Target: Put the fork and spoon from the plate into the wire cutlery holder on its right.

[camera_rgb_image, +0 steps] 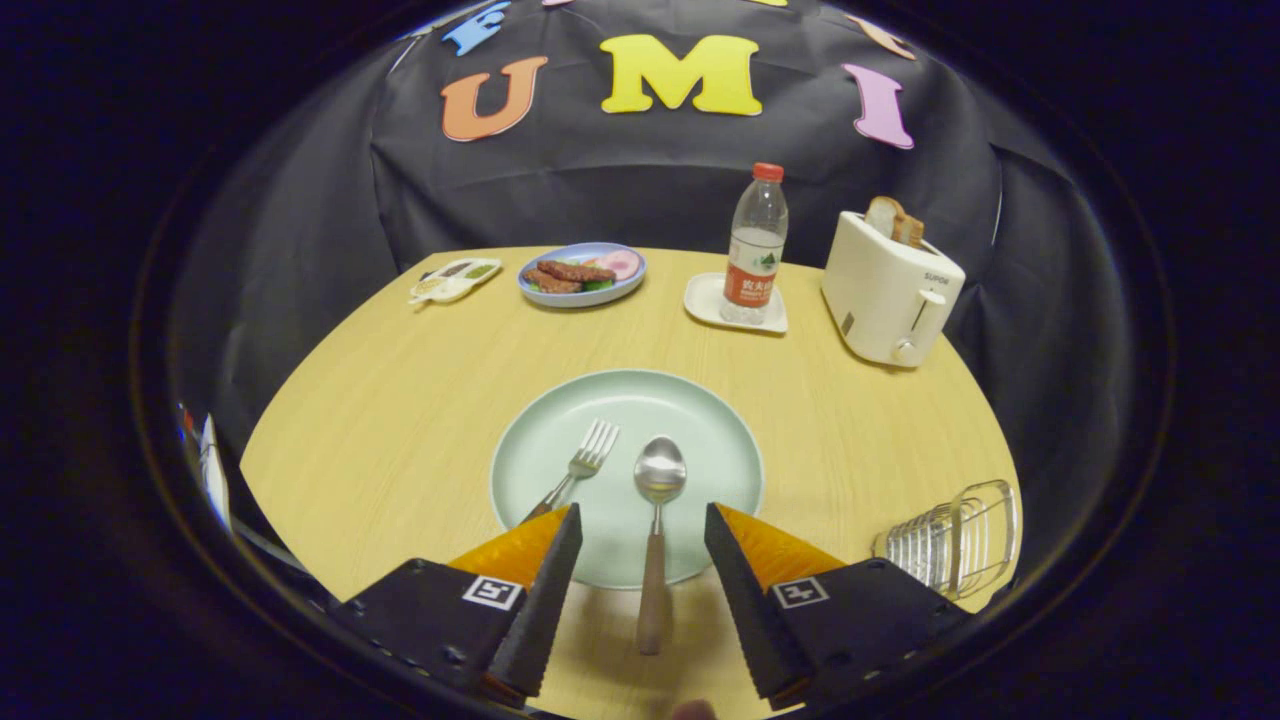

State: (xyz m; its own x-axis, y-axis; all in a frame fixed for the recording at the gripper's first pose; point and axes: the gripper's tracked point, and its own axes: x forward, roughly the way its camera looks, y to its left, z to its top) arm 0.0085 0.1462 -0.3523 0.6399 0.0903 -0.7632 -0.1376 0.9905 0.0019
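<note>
Cutlery lies on a pale green plate [700, 420] near the front edge of the round wooden table [400, 400]. We see the fork [585, 465] on the plate's left half, tines pointing toward the far edge, its handle running under our left finger. The spoon [655, 530] lies just beside it on the right, bowl on the plate, its wooden handle crossing the plate's near rim onto the table. Our gripper [642, 520] hangs above the plate's near rim with its fingers spread wide and nothing held; the spoon's handle runs between them, touching neither. The wire cutlery holder [950, 535] stands at the table's right front edge, well apart from the plate. Along the far edge sit a small sauce dish [455, 280], a blue plate of food [583, 272], a water bottle [756, 245] on a white tray [705, 300], and a toaster [890, 290] with bread in it.
</note>
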